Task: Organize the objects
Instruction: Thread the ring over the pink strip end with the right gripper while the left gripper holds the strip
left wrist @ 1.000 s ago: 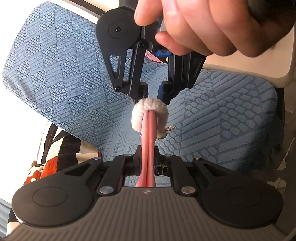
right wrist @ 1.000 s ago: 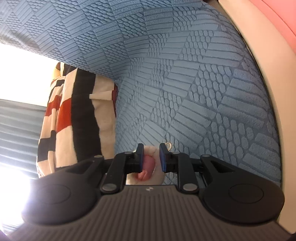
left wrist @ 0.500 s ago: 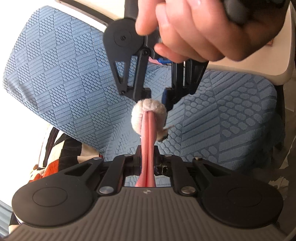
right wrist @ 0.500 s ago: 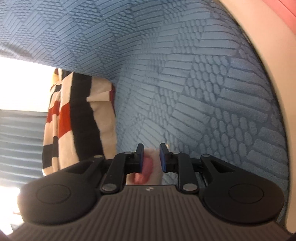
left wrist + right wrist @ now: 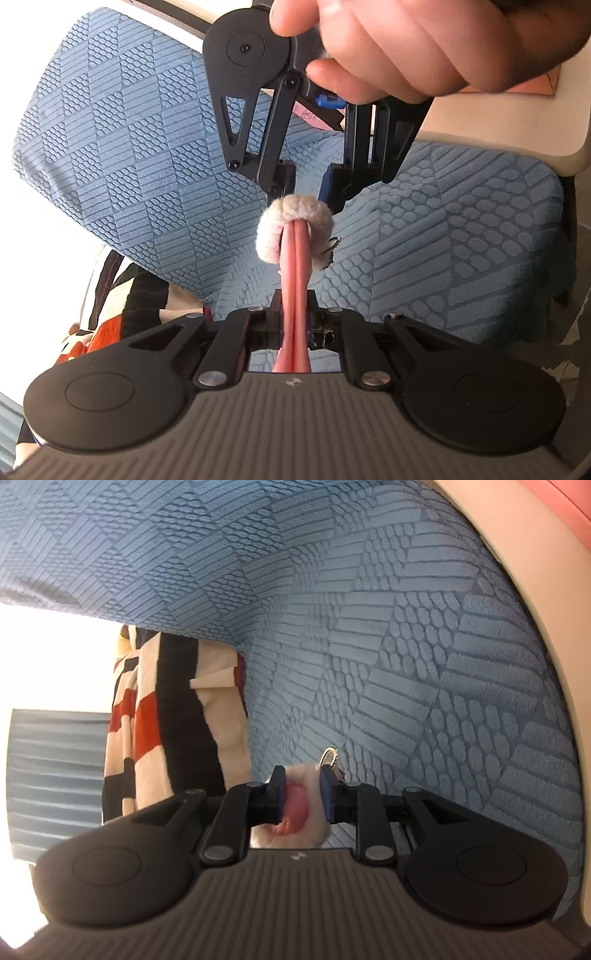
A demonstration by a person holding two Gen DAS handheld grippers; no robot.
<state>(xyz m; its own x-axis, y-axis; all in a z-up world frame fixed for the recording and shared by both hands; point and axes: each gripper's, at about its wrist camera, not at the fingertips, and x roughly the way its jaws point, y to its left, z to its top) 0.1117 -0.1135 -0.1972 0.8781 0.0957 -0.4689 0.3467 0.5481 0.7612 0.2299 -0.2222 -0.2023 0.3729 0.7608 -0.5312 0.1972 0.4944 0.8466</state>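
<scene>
Two grippers are seen meeting on one soft item above a blue textured cushion (image 5: 424, 229). By the left gripper (image 5: 293, 325) a pink strap (image 5: 294, 280) is pinched, its fingers drawn narrow around the doubled band, which runs straight forward from between them. At the far end of the strap a fluffy white pom-pom (image 5: 295, 229) is attached, and a small metal ring (image 5: 332, 245) is seen on its right side. The pom-pom is held up off the cushion, stretched between the two tools.

From above, the right gripper (image 5: 308, 184) is lowered onto the top of the pom-pom, with a hand (image 5: 406, 44) wrapped around its body. In the right wrist view the fingers (image 5: 279, 794) of the right gripper (image 5: 303, 794) are pressed narrow against both sides of the white fluff (image 5: 314, 801), with the pink material bunched between them and the metal ring (image 5: 330, 757) showing just past the right finger.

Behind the cushion (image 5: 406, 646) a striped cloth (image 5: 159, 720) in red, black and cream is hung at the left, and a cream surface (image 5: 517, 122) edge is visible at the upper right.
</scene>
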